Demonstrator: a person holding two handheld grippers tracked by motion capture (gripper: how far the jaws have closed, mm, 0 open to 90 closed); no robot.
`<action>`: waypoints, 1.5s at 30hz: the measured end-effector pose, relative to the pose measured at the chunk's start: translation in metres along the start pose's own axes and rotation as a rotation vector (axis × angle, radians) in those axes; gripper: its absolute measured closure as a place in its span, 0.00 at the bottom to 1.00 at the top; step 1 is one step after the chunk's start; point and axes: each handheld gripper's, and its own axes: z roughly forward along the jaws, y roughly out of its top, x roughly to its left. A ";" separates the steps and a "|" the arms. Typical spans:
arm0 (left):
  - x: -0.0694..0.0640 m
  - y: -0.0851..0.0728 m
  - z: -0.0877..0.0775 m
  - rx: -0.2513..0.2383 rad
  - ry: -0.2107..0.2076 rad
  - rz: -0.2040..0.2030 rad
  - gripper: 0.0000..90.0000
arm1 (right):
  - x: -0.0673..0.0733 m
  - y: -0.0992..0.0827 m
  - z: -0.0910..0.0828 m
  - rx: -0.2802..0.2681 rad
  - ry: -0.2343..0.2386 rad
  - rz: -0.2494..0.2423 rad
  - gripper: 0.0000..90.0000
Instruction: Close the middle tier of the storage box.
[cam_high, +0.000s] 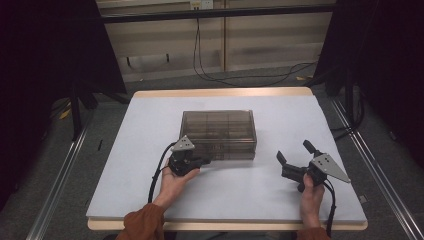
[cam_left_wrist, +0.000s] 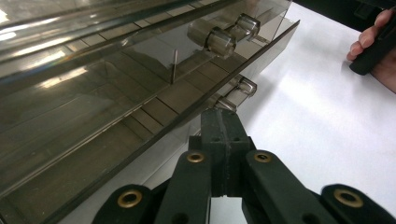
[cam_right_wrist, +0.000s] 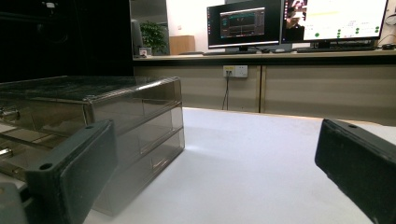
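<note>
The left hand-held gripper, its jaws pressed together, points at the smoky drawer box's front on the white tabletop.

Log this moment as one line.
left tongs: shut at drawer box front | right tongs: open, apart | table

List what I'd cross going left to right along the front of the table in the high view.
Left tool, shut, at the front of the smoky clear drawer box → bare white table surface → right tool, jaws open, clear of the box.
</note>
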 end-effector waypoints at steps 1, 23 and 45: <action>0.000 0.000 0.000 0.001 0.004 0.001 1.00 | 0.000 0.000 0.000 0.000 0.001 0.000 0.00; 0.004 0.001 0.004 -0.009 0.024 -0.002 1.00 | 0.000 0.000 0.000 0.000 0.000 0.000 0.00; 0.008 0.004 0.008 -0.020 0.036 -0.009 1.00 | 0.000 0.000 0.000 -0.001 -0.002 0.000 0.00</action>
